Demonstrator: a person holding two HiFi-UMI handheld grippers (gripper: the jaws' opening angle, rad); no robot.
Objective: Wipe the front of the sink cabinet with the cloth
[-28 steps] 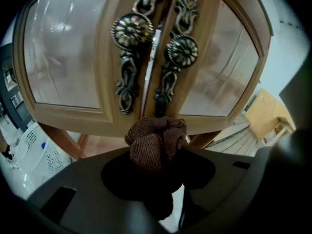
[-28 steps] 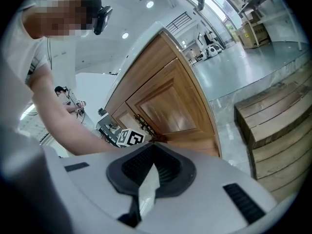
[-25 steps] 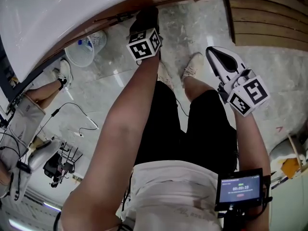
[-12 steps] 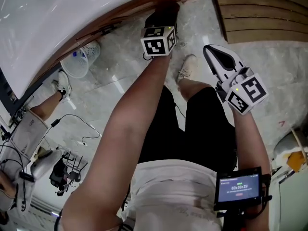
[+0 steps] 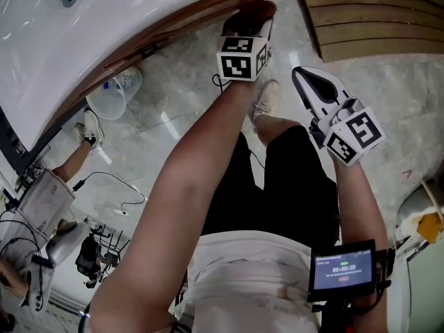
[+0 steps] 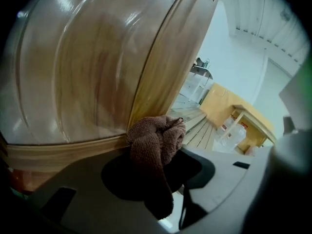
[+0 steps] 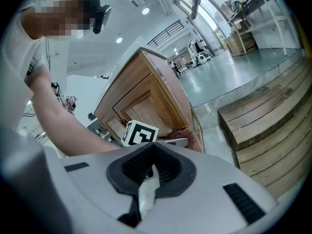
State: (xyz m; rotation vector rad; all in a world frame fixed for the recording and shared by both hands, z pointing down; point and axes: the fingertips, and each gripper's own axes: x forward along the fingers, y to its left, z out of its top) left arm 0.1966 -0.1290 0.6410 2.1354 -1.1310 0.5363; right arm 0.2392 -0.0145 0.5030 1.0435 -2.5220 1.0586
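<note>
Your left gripper (image 5: 253, 17) has its jaws clamped on the brown cloth (image 6: 155, 141). The cloth is pressed to the cabinet (image 6: 87, 77) front, right at its right corner edge, beneath the white counter (image 5: 62, 47). Past that edge the floor (image 5: 180, 109) lies open as far as the wooden steps (image 5: 374, 19). Leftward along the front, a mesh bin (image 5: 114, 92) stands near the cabinet. Your right gripper (image 5: 305, 78) hangs over the floor, apart from the cabinet, jaws together with a pale strip (image 7: 146, 191) at their seam. The screen (image 5: 345, 272) at your waist shows a timer, its digits too small to read.
</note>
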